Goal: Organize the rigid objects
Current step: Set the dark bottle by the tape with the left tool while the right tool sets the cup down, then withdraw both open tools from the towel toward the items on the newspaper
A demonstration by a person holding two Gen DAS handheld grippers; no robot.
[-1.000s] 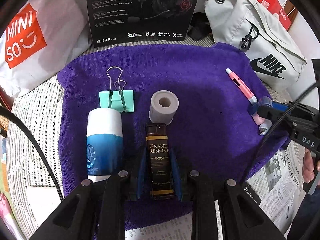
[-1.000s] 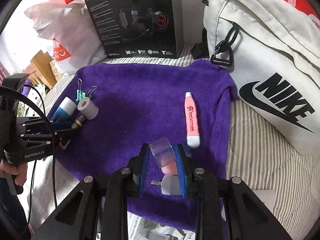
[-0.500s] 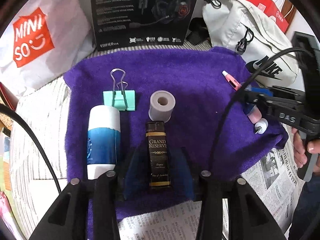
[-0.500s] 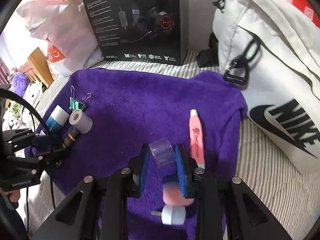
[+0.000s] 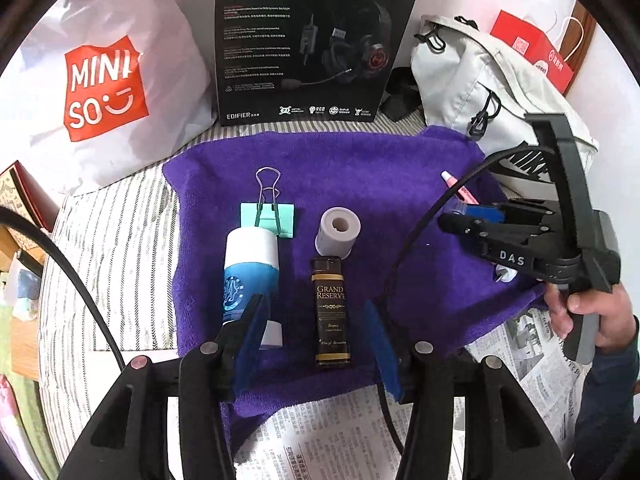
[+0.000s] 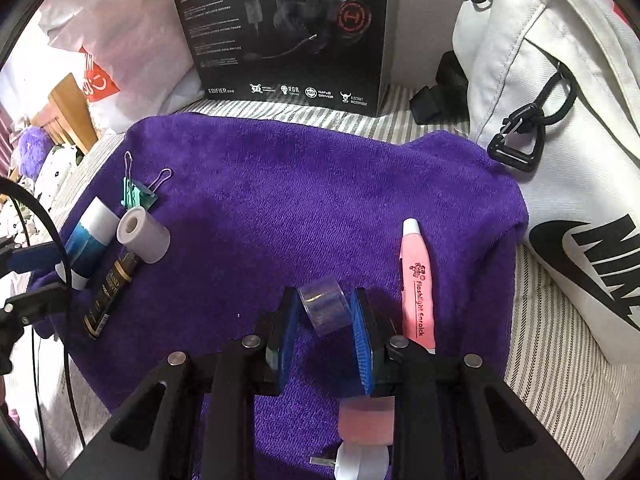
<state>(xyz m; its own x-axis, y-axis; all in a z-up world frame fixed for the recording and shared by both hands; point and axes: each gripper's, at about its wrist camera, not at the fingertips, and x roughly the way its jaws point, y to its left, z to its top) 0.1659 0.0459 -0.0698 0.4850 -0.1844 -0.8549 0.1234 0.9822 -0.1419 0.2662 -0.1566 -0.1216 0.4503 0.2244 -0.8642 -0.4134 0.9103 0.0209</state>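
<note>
On the purple towel (image 5: 360, 168) lie a green binder clip (image 5: 267, 216), a blue-and-white tube (image 5: 250, 276), a grey roll (image 5: 338, 233) and a dark "Grand Reserve" bottle (image 5: 331, 312). My left gripper (image 5: 316, 336) is open, its pads either side of the bottle without touching. My right gripper (image 6: 325, 320) is shut on a clear tape roll (image 6: 326, 309), held above the towel (image 6: 304, 200). A pink flashlight pen (image 6: 416, 284) lies to its right, and a pink-and-white object (image 6: 366, 432) lies below it.
A black Edifier headset box (image 5: 308, 40) stands at the back, a white Miniso bag (image 5: 100, 84) back left, a white Nike bag (image 6: 560, 128) on the right. Newspaper (image 5: 340, 432) lies at the near edge, over a striped cover (image 5: 120, 248).
My left gripper has opened, let go of the dark bottle and drawn back. My right gripper has lifted the clear tape roll and moved forward over the towel.
</note>
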